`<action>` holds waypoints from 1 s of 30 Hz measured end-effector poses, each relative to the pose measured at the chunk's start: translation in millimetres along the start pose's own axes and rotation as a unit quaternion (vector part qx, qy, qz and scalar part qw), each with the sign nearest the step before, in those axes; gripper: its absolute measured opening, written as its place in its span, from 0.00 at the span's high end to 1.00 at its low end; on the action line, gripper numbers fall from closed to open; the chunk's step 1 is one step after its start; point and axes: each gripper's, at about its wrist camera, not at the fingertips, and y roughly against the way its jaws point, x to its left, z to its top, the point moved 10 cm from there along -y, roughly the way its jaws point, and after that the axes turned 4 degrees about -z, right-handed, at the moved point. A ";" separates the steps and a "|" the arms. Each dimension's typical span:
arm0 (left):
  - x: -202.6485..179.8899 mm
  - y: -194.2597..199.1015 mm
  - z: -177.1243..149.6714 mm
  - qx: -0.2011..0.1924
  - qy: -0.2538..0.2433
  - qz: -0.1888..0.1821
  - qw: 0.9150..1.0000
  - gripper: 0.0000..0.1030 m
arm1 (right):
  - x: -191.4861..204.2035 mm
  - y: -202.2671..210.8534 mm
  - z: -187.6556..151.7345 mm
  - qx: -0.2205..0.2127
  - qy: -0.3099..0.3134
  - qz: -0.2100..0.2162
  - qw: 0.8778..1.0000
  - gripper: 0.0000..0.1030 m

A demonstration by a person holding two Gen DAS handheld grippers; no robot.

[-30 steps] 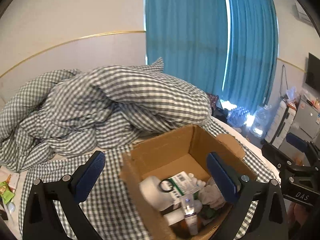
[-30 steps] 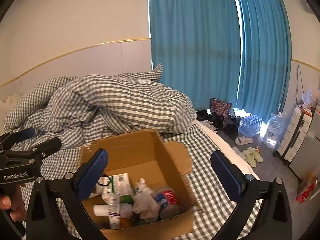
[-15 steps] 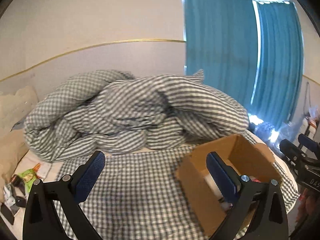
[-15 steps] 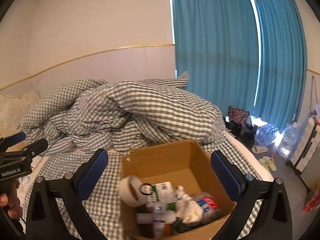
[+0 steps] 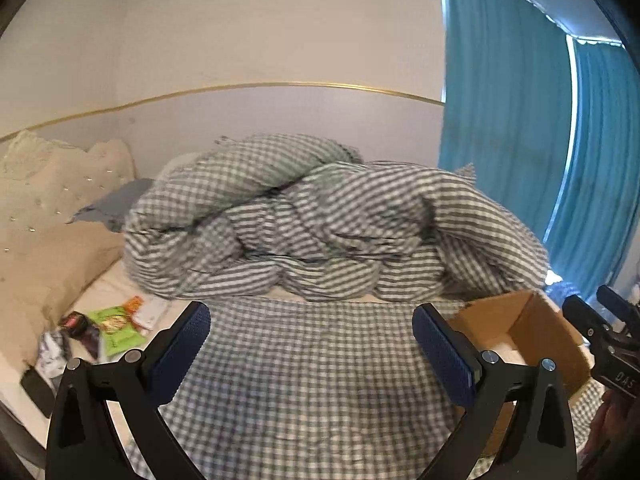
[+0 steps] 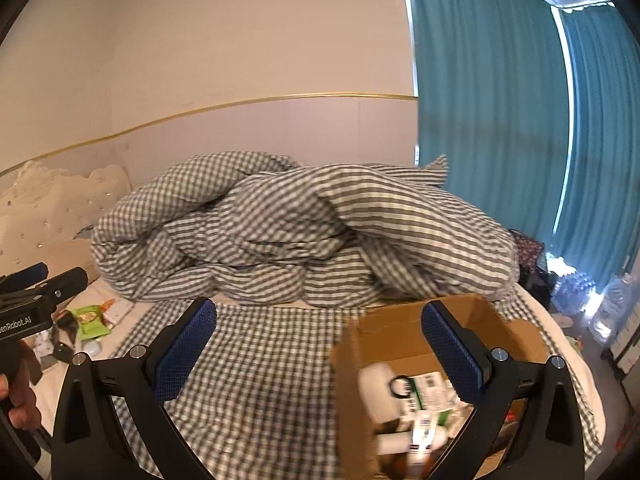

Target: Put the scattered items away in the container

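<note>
Nearest in the left wrist view, the left claw (image 5: 310, 344) is spread wide with nothing between its blue pads, hovering over a checked sheet (image 5: 304, 364) on the bed. In the right wrist view the right claw (image 6: 318, 346) is likewise wide and empty; its right finger overlaps the box (image 6: 404, 336).

The box, brown cardboard and open at the top, sits on the sheet toward the right side of the bed. Inside it lie a white tape roll (image 6: 376, 390), a green and white packet (image 6: 430, 386), a black ring, and some white bottles, partly blurred. In the left wrist view only a corner of the box (image 5: 536, 328) shows, behind the claw's right finger.

At the left edge of the bed, on bare white mattress beside the sheet, scattered items remain outside the box: a green packet (image 5: 116, 326), an orange wrapper (image 5: 134, 304), a dark packet (image 5: 76, 324) and crumpled paper (image 5: 50, 350). They are well apart from the box.

Each view catches the other claw at its edge, with part of a hand (image 6: 18, 390) gripping it.

Farther back, a heaped checked duvet (image 5: 332, 228) spans the bed, between the claws and the wall. A beige tufted headboard (image 5: 44, 184) stands at left. Behind is a pale wall with a gold strip (image 5: 248, 87), and teal curtains (image 6: 492, 120) at right with bright daylight at their foot. Water bottles (image 6: 576, 286) stand on the floor below.
</note>
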 end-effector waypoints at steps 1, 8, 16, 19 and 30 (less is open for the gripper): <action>5.9 2.4 -0.2 0.000 0.003 0.000 1.000 0.00 | 7.2 1.1 -1.1 0.000 0.003 0.004 1.000 0.00; 36.6 10.2 -5.4 0.000 0.012 0.018 1.000 0.00 | 44.8 6.5 -8.6 0.007 0.030 0.021 0.999 0.00; 35.3 10.2 -7.8 0.002 0.019 0.015 1.000 0.00 | 48.0 6.8 -12.0 0.012 0.039 0.020 0.999 0.00; 34.8 10.0 -9.1 0.006 0.014 0.020 1.000 0.00 | 47.3 4.3 -12.4 0.014 0.039 0.019 0.999 0.00; 45.1 9.9 -8.7 0.005 0.015 0.028 0.999 0.00 | 61.1 -2.7 -14.6 0.018 0.046 0.025 0.998 0.00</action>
